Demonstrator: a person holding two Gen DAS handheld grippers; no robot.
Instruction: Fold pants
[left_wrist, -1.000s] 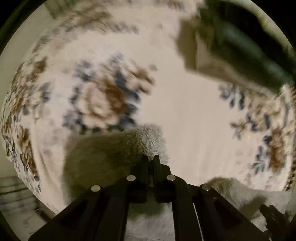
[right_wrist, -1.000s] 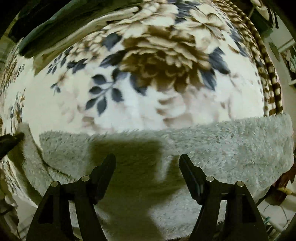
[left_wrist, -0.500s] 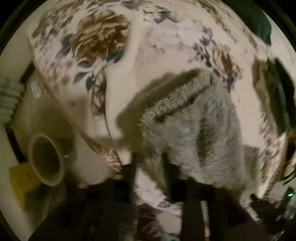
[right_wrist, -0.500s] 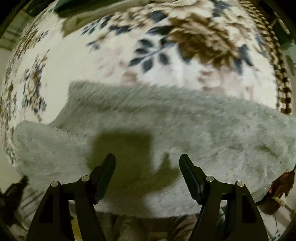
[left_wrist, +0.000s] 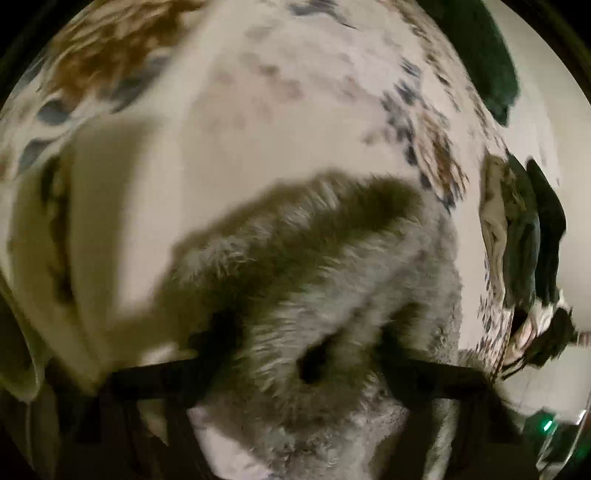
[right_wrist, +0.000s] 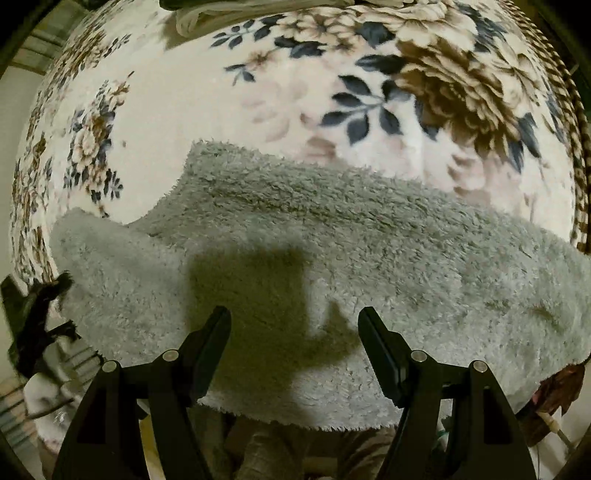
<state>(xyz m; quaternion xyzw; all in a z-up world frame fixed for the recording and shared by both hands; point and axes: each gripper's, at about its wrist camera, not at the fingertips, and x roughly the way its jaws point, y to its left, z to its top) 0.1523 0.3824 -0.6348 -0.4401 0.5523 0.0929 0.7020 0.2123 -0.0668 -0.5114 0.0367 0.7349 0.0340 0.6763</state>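
Note:
The pants are grey and fluffy (right_wrist: 332, 240) and lie spread over a floral blanket (right_wrist: 295, 92). My right gripper (right_wrist: 294, 325) is open and empty, hovering just above the near part of the pants. In the blurred left wrist view a bunched end of the pants (left_wrist: 314, 295) fills the space between my left gripper's (left_wrist: 306, 354) dark fingers (left_wrist: 218, 343), which stand wide apart. The left gripper appears open with the cloth resting between the fingers.
The cream blanket with brown and blue flowers (left_wrist: 258, 110) covers the surface. Dark green and white clothes (left_wrist: 524, 236) are piled at its right edge in the left wrist view. A striped brown border (right_wrist: 576, 147) runs along the blanket's right side.
My left gripper, shut on the pants end a second ago, carried it across and has opened wide. The pants now lie doubled over in the right view. The right gripper stayed open.

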